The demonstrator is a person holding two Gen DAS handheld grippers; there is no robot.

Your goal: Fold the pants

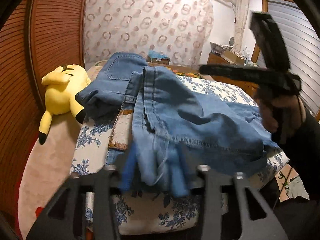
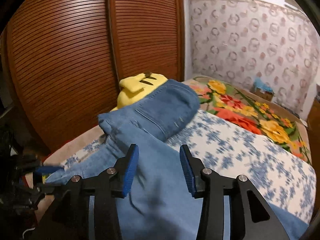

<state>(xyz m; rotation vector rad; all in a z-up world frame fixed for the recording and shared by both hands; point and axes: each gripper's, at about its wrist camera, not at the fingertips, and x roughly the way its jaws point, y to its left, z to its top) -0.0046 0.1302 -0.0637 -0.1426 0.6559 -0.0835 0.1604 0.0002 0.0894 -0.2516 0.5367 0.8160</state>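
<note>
Blue denim pants (image 1: 176,110) lie crumpled on the bed, waist and back pocket toward the far left, hem near me. My left gripper (image 1: 154,178) has its blue fingers around the frayed leg hem, blurred by motion. In the right wrist view the pants (image 2: 160,112) stretch from the pocket end down under my right gripper (image 2: 159,170), which is open above the denim with nothing between its blue pads (image 2: 131,170). The right gripper also shows in the left wrist view (image 1: 266,72), raised at the right. The left gripper shows at the left edge of the right wrist view (image 2: 48,170), pinching the cloth's corner.
A yellow plush toy (image 1: 60,94) lies at the bed's left side beside the slatted wooden wardrobe (image 2: 70,50). The bed has a blue-flowered cover (image 2: 250,150) and a bright floral blanket (image 2: 250,110) behind. A wooden cabinet with clutter (image 1: 226,58) stands at the back right.
</note>
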